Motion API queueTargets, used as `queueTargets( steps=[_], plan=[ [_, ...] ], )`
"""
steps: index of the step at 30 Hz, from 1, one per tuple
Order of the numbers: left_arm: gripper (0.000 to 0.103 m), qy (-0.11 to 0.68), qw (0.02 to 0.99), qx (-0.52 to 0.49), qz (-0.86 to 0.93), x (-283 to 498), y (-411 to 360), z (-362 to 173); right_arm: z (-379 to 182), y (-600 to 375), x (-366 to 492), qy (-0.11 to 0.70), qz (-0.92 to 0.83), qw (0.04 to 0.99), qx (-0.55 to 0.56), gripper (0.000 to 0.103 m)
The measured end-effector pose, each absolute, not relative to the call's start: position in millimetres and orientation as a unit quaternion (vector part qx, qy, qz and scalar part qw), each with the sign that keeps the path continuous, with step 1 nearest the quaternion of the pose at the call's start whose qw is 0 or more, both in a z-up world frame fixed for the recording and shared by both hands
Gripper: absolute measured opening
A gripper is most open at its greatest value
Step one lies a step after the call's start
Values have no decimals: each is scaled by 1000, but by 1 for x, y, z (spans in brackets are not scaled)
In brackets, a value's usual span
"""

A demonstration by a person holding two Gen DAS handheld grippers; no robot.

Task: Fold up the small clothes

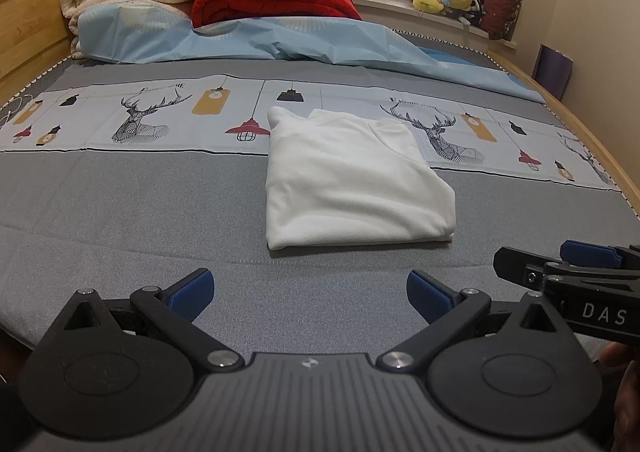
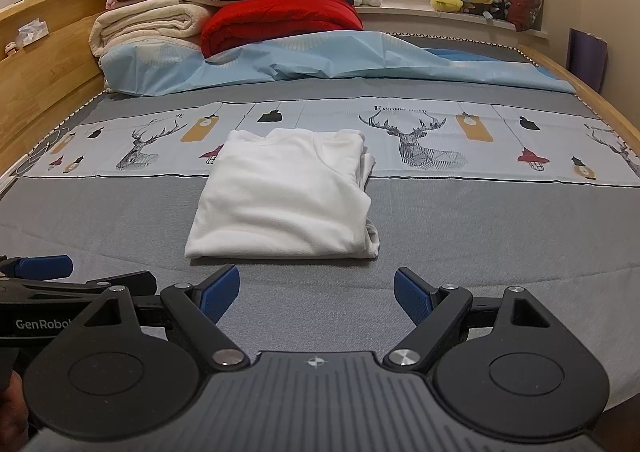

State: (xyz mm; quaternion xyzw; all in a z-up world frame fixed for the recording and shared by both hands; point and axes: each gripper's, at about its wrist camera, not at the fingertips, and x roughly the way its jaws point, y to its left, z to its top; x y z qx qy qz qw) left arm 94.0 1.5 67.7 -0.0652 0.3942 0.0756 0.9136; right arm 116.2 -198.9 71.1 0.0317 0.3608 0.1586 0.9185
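The folded white garment (image 1: 352,180) lay flat on the bed (image 1: 120,212); both the left hand-held gripper (image 1: 310,292) and the right hand-held gripper (image 2: 316,292), spread wide and empty, hung just short of it, apparently because folding was complete.

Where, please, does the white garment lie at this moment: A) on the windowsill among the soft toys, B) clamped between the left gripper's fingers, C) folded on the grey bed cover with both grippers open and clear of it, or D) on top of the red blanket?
C: the white garment lies folded on the grey bed cover, while the left gripper and right gripper stand open short of its near edge.
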Motion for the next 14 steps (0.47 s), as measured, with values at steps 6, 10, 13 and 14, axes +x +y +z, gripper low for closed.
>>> queueTargets(
  steps=[6, 10, 13, 14],
  plan=[
    [102, 394, 914, -66, 76, 95, 2, 69, 71, -198, 116, 362, 158, 918, 33, 85],
    [102, 391, 915, -64, 78, 95, 1, 70, 71, -198, 116, 362, 158, 918, 33, 85],
    [103, 391, 915, -64, 79, 95, 0, 70, 71, -198, 116, 362, 158, 918, 33, 85],
    [102, 391, 915, -64, 79, 95, 0, 70, 70, -198, 116, 362, 158, 918, 33, 85]
  ],
)
